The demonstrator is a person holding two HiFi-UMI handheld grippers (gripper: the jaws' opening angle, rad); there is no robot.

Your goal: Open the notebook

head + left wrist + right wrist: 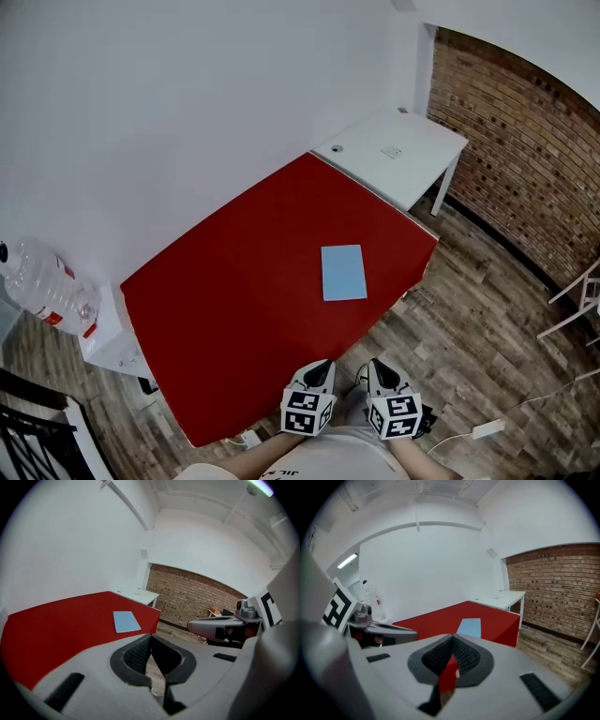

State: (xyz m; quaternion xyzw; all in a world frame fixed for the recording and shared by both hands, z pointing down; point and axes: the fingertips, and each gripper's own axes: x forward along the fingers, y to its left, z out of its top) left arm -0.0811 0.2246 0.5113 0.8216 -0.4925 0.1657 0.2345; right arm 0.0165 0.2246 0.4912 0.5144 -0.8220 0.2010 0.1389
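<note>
A closed light-blue notebook (343, 272) lies flat on the right part of the red table (234, 309). It also shows ahead in the left gripper view as the notebook (126, 621) and in the right gripper view as the notebook (469, 627). My left gripper (323, 366) and right gripper (373, 366) are held side by side close to my body, past the table's near edge and well short of the notebook. The left gripper (151, 637) has its jaws together with nothing between them. The right gripper (452, 637) looks the same, tips meeting and empty.
A white desk (394, 150) adjoins the red table's far end. A brick wall (525, 159) runs along the right. A large water bottle (42, 286) stands at the left. A white chair frame (577, 300) and a power strip (487, 429) sit on the wooden floor.
</note>
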